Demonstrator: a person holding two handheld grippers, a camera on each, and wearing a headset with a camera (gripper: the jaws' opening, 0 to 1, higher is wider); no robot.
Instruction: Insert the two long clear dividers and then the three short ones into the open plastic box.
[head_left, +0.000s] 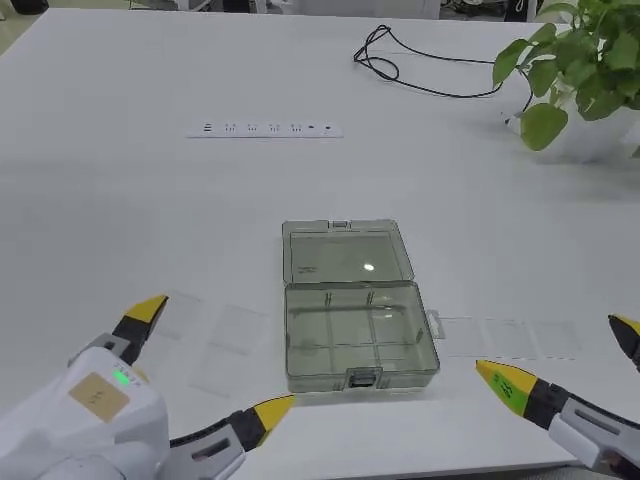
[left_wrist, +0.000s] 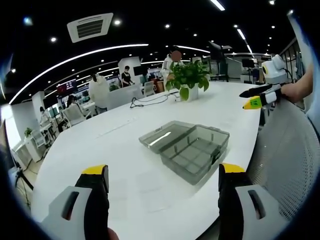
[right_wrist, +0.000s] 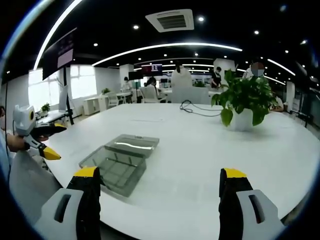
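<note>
Ahead of both claws, the white table (head_left: 120, 200) carries everything. A potted plant (head_left: 575, 60) stands far beyond the right claw (head_left: 560, 350). The open plastic box (head_left: 300, 378) lies between the 2 claws and a little ahead of them, lid (head_left: 345, 250) folded flat away from the person. Faint lines cross its floor; I cannot tell whether they are ribs or seated pieces. A power strip (head_left: 265, 129) and a black cable (head_left: 400, 70) lie well beyond the box.

The left claw (head_left: 212, 357) is spread wide and carries nothing; so is the right one, both hovering at the near edge. Clear strips (head_left: 505, 337), which look like the long dividers, lie flat just ahead of the right claw, beside the box. Squarer clear sheets (head_left: 235, 328), probably the short dividers, lie just ahead of the left claw.

The likely trouble is the pickup. The dividers are thin, flat and nearly invisible on white, so a jaw tip may skid over one or push it off instead of getting under an edge. The box looks light, and pressing a divider in off-line could slide it or jam the piece askew.
</note>
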